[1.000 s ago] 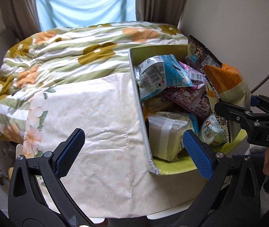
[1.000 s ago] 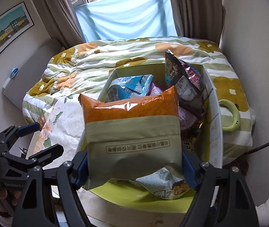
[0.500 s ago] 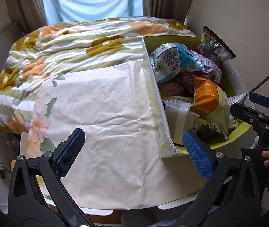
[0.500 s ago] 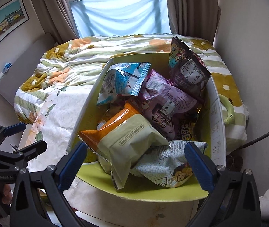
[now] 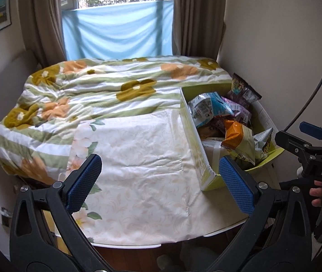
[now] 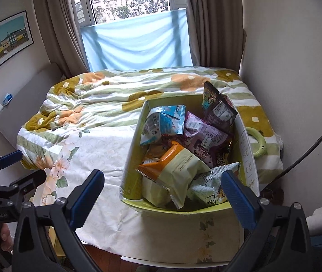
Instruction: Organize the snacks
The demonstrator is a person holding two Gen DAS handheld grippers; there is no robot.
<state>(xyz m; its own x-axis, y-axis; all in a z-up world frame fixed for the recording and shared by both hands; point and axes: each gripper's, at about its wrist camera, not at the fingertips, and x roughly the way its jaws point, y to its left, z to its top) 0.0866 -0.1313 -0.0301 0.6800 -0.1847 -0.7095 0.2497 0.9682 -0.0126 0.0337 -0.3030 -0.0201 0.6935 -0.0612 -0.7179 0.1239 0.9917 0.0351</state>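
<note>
A yellow-green box (image 6: pixel 133 149) (image 5: pixel 192 136) sits on the white floral cloth at the table's right end, full of snack packets. An orange and pale green packet (image 6: pixel 176 167) (image 5: pixel 238 136) lies on top near the front. A blue and white packet (image 6: pixel 163 122) (image 5: pixel 206 106), purple packets (image 6: pixel 204 133) and a dark packet (image 6: pixel 217 106) lie behind it. My right gripper (image 6: pixel 161 192) is open and empty, held back from the box's front. My left gripper (image 5: pixel 161 179) is open and empty, over the cloth left of the box.
A floral quilt (image 5: pixel 97 95) covers the bed behind the table. A green ring (image 6: pixel 257 142) lies on the quilt right of the box. The wall is close on the right. A black cable (image 6: pixel 315 140) hangs at the far right.
My right gripper opened and let go of the orange and green packet, which now lies in the box. Both grippers pulled back and up from the table.
</note>
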